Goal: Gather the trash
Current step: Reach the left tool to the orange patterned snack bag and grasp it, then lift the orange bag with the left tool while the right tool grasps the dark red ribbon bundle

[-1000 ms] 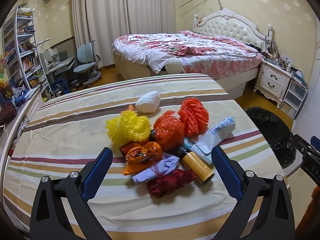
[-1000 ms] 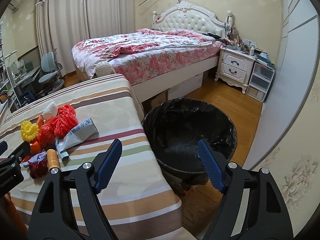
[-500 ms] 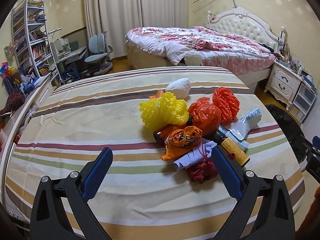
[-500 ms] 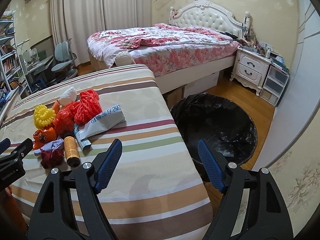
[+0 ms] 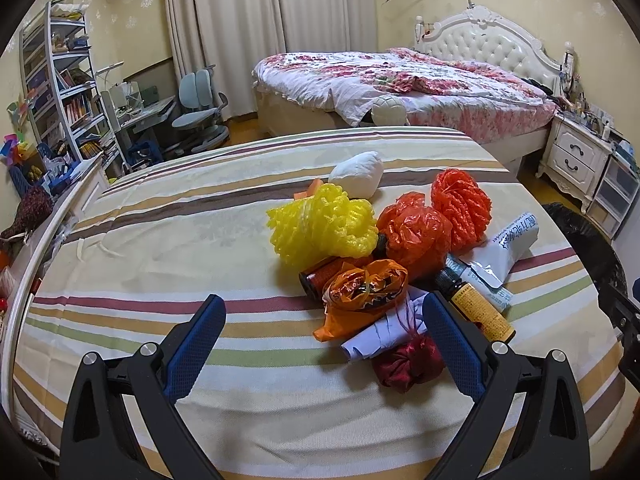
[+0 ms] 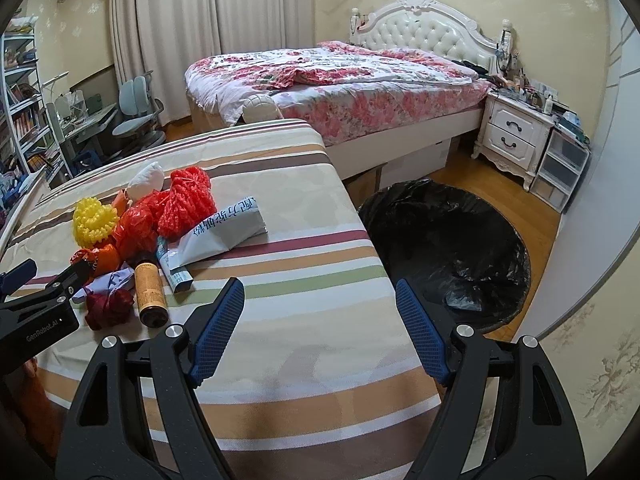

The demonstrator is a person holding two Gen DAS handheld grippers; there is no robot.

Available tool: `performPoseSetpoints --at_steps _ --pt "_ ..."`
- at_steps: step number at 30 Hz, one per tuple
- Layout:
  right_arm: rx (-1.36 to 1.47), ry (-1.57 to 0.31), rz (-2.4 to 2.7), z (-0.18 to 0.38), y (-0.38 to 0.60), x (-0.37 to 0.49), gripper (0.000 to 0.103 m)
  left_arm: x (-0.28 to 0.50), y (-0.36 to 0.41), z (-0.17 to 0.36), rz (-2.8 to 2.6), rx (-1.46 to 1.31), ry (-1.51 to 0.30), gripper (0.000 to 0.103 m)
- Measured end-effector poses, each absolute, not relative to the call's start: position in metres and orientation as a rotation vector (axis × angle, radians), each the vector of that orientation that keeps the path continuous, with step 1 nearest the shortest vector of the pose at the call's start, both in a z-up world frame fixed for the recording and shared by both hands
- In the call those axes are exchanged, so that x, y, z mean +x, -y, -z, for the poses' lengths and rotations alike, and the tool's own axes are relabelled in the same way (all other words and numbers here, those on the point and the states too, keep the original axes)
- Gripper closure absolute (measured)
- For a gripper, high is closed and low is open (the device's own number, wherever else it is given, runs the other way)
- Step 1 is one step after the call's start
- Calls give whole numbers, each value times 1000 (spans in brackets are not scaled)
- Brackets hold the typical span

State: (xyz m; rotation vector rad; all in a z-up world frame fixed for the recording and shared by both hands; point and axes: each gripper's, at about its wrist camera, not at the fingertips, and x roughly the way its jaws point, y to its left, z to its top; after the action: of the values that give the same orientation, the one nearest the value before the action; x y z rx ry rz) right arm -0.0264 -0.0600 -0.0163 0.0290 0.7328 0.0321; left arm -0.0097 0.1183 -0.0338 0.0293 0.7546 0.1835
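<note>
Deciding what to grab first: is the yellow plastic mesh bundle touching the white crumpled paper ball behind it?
Cannot tell. In the left wrist view the yellow plastic mesh bundle overlaps the white crumpled paper ball, hiding any gap.

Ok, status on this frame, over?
Left gripper open, empty. Right gripper open, empty. Trash pile untouched on striped table. Bin unobstructed.

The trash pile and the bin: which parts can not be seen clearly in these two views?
- Small brown bottle, left wrist view: mostly covered by the yellow net and the orange bag.
- Black-lined bin, right wrist view: near rim hidden behind the right tongs; the bottom is too dark to tell its contents.
- Gray packet: print too small to read.
</note>
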Motion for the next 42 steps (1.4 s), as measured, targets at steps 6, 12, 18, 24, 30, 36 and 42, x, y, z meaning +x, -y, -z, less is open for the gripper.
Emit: performPoseSetpoints --at_steps 6,12,18,24,30,36,42 --pt "18 -740 -45 19 52 -16 27 4 -123 40 -177 14 -785 14" --pt "5 -751 -66 21 40 -3 27 13 -126 46 -136 -10 -818 33" --pt "1 -759 -75 23 35 3 27 10 -132 49 -89 -43 -830 53" --pt "-3 -763 -84 25 31 0 27 0 -137 42 -94 -42 -815 53" --pt "-14 -753 -103 22 23 -7 27 -12 -144 31 -103 -47 -792 53" --pt "-26 -743 -132 17 12 -13 27 -28 -155 26 -121 -43 -779 53" --pt "-49 -740 -182 12 -6 -21 27 -41 -174 21 -160 -62 -762 53"
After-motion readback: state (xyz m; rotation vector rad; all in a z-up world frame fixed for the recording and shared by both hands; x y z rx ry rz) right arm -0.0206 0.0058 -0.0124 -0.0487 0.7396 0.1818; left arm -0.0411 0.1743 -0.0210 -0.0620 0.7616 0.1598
